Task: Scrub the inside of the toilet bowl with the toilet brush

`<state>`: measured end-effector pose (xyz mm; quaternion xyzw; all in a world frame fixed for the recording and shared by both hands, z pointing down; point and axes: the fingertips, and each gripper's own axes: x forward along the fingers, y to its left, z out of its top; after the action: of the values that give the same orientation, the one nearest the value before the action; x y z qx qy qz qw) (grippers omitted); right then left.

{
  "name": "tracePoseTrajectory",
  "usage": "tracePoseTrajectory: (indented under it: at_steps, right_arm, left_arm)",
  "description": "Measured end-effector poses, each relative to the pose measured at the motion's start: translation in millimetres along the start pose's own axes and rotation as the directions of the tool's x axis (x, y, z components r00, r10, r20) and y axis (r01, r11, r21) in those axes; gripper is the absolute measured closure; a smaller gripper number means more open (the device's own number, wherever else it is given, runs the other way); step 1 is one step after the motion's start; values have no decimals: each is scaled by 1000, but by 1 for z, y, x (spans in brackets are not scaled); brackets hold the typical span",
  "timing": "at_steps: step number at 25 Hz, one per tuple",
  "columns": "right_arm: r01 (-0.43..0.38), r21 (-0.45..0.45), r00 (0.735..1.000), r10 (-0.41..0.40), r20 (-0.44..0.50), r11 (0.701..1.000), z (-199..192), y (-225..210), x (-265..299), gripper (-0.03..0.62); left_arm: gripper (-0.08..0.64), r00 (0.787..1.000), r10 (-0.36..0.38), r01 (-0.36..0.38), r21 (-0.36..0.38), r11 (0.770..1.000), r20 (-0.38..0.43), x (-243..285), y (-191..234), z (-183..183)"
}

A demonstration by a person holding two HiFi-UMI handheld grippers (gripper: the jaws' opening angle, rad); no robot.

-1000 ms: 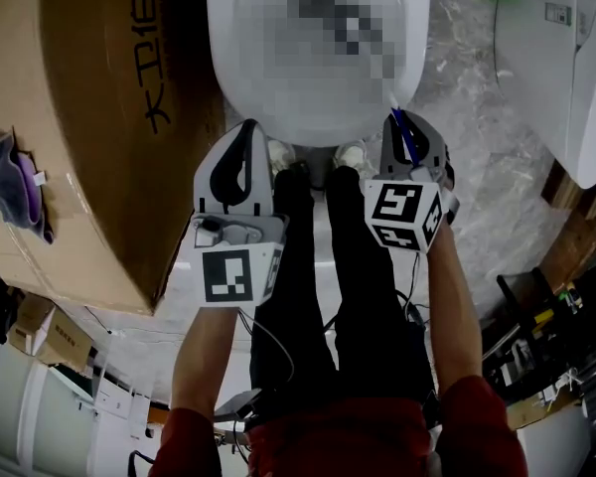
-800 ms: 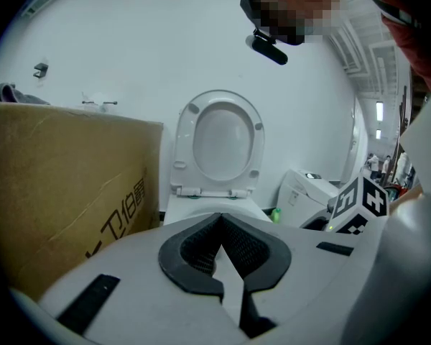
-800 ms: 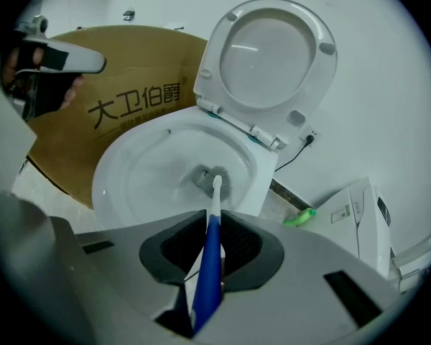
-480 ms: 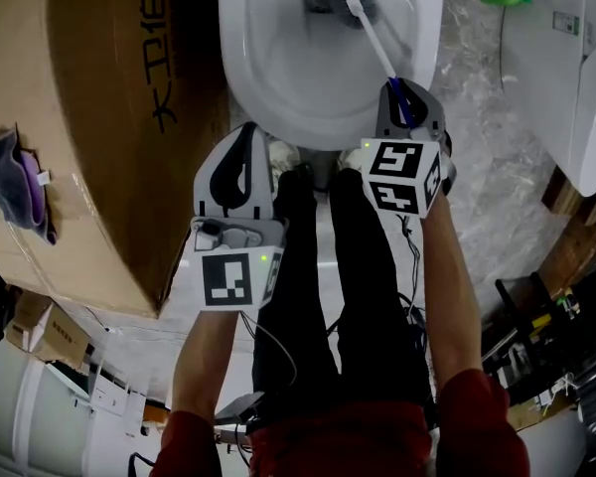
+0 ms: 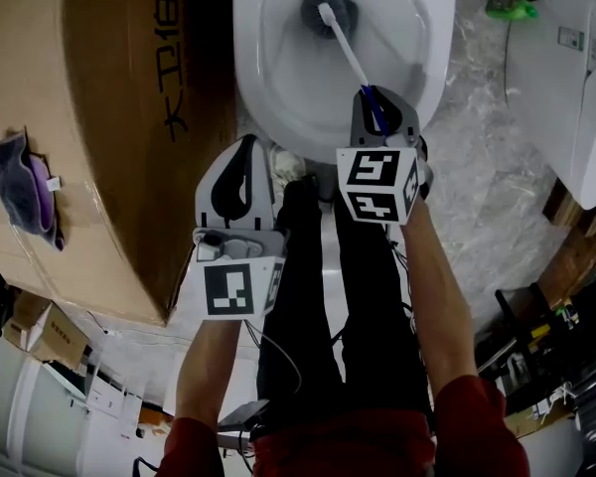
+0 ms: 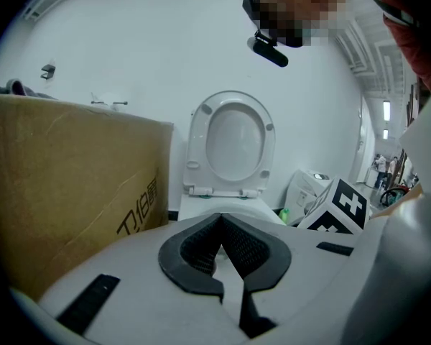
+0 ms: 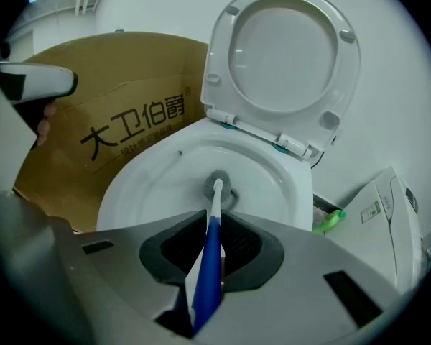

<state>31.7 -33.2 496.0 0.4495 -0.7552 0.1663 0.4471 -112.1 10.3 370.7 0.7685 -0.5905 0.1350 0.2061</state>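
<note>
Right gripper (image 5: 380, 107): jaws clamped on the blue grip of the toilet brush (image 5: 346, 53). The handle runs out between them in a straight line up the frame. You hold it by the far end, which I take to be for reach, so the gripper stays above the rim while only the brush goes down.

Brush position: bristle head (image 7: 217, 185) sits at the dark bottom of the toilet bowl (image 5: 253, 68), top centre of the head view. The white shaft slants from there down to your jaws at the near rim. That angle suits pushing and dragging along the bowl wall.

Lid (image 7: 287, 56) stands raised behind the bowl, so the inside is open to work.

Left gripper (image 5: 240, 152): jaws closed tip to tip with nothing between them (its own view shows only the hollow behind the pads). It hangs lower left of the bowl, just beside the cardboard box (image 5: 99, 117), apart from the brush. It reads as parked out of the stroke's way.

Scrubbing looks under way; bowl walls and under-rim likely remain to be done.
</note>
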Motion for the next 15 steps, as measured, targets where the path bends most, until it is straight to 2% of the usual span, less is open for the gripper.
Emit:
tracePoseTrajectory:
  at_steps: [6,10,13,15]
  right_arm:
    - [-31,-2,1000,31,-3,1000,-5,17,-7,531]
    - [-55,-7,998,55,-18,998,-15,30,-20,531]
    - [-72,7,997,72,-23,997,-23,38,-31,531]
    - [-82,2,996,82,-30,997,-30,43,-39,531]
  left_arm:
    - [549,1000,0,0,10,1000,7,0,2,-1]
    - [549,1000,-1,1,-15,1000,4,1,-3,-1]
    - [549,1000,-21,21,20,1000,8,2,-7,0]
    - [549,1000,-25,25,16,1000,8,4,-11,1]
